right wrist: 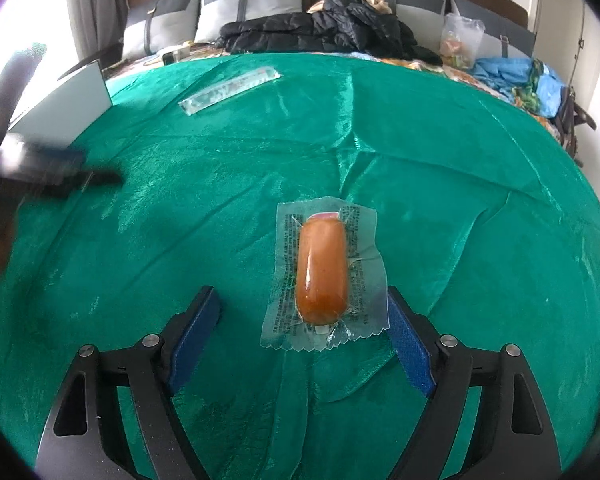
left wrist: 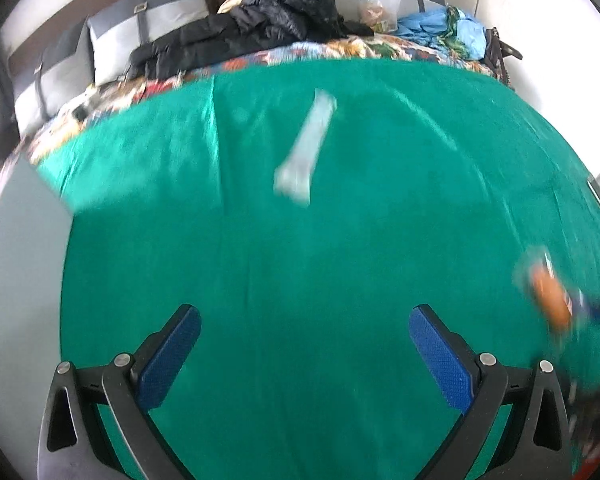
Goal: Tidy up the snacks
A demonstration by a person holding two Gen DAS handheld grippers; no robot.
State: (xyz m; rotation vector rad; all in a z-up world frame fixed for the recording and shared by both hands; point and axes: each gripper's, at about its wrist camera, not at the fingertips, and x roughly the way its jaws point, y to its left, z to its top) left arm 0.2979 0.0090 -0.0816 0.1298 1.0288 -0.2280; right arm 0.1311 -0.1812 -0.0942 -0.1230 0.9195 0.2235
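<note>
An orange sausage in a clear wrapper (right wrist: pixel 322 270) lies on the green cloth (right wrist: pixel 460 200). My right gripper (right wrist: pixel 304 300) is open, its blue pads on either side of the wrapper's near end, apart from it. A long clear snack packet (right wrist: pixel 230 89) lies farther back left; it also shows blurred in the left wrist view (left wrist: pixel 306 148). My left gripper (left wrist: pixel 305 318) is open and empty above the cloth (left wrist: pixel 300 260); it shows blurred at the left of the right wrist view (right wrist: pixel 56 172). The sausage shows blurred at the right of the left wrist view (left wrist: pixel 550 298).
A grey box (right wrist: pixel 66 100) stands at the cloth's left edge. Behind the cloth lie a black jacket (right wrist: pixel 324 26), a clear bag of snacks (right wrist: pixel 460 40), blue clothing (right wrist: pixel 516 76) and grey pillows (right wrist: pixel 252 4) against the headboard.
</note>
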